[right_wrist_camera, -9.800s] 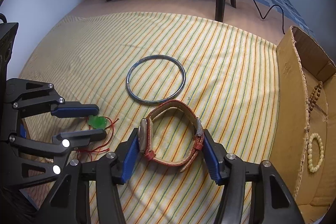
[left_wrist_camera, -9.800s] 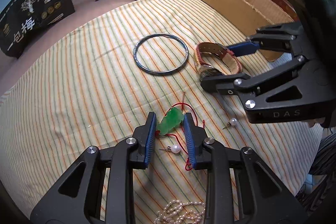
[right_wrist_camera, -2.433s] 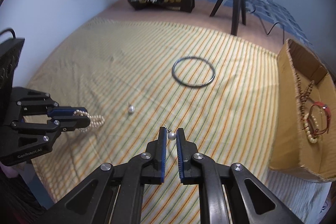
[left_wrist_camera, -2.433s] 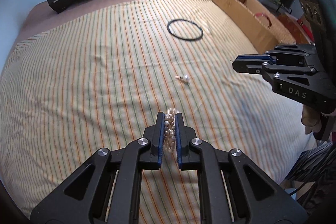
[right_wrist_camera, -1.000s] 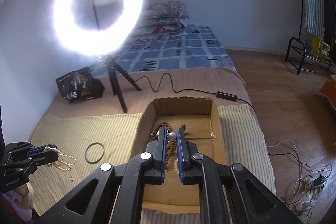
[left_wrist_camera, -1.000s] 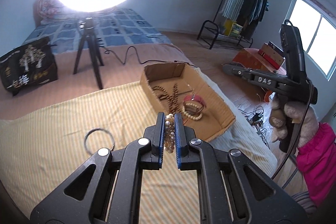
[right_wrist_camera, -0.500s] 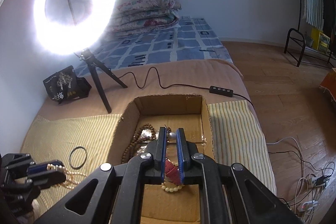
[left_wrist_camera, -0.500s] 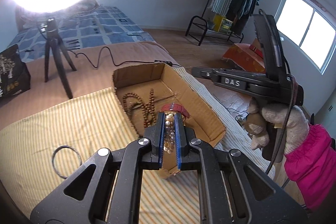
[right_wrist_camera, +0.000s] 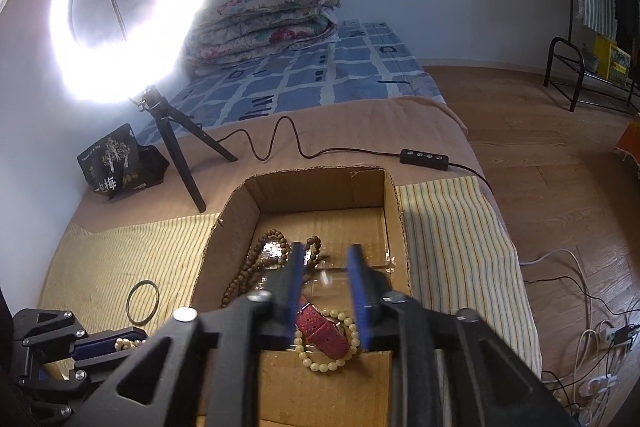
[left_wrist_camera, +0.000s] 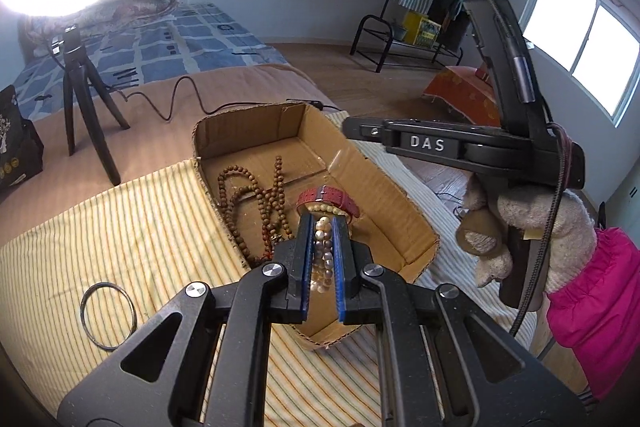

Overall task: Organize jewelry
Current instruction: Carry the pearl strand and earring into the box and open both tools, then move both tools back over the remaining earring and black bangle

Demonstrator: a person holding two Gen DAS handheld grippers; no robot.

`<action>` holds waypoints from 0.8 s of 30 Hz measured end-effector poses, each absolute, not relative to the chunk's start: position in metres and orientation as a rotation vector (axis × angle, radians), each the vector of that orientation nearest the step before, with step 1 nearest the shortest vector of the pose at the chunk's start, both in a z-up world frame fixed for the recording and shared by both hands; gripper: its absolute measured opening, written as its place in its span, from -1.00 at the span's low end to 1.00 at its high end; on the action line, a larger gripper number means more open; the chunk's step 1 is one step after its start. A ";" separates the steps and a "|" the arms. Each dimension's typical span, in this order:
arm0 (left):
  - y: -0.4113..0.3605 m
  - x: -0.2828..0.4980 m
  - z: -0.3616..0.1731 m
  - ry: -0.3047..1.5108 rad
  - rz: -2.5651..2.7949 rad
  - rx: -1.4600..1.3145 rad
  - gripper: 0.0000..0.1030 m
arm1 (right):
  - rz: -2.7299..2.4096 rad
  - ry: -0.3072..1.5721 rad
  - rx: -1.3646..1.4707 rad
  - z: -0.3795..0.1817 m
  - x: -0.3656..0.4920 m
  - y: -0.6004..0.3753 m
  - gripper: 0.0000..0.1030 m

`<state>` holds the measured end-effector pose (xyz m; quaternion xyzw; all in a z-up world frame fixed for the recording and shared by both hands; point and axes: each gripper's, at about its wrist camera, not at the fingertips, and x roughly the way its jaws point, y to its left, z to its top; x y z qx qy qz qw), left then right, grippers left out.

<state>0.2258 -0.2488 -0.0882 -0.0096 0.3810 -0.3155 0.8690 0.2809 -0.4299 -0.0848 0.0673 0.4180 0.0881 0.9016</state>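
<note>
On the striped bedspread (left_wrist_camera: 132, 227), the left gripper (left_wrist_camera: 323, 227) clamps a hanging pearl strand (left_wrist_camera: 323, 251) over the cardboard box (left_wrist_camera: 404, 195); the right gripper (right_wrist_camera: 325, 259) gapes wide, empty.

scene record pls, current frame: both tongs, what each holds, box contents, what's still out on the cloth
left tongs: shut on pearl strand, over the cardboard box
right tongs: open, over the box; small blurred pale speck between the pads, cannot tell what it is
box contents: brown bead strands, red watch strap, cream bead bracelet
outside box: metal bangle lying on the striped cloth
background: ring light on tripod
</note>
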 end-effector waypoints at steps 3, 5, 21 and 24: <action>-0.251 0.224 -0.087 0.793 -0.657 0.007 -0.86 | 0.178 0.866 0.141 -0.084 0.281 -0.430 -0.24; -0.253 0.223 -0.087 0.793 -0.656 0.020 -0.58 | 0.165 0.858 0.133 -0.083 0.280 -0.430 0.16; -0.249 0.217 -0.083 0.789 -0.630 0.002 0.18 | 0.126 0.834 0.110 -0.074 0.275 -0.425 0.78; -0.246 0.214 -0.081 0.786 -0.628 0.001 0.18 | 0.119 0.828 0.109 -0.070 0.272 -0.423 0.79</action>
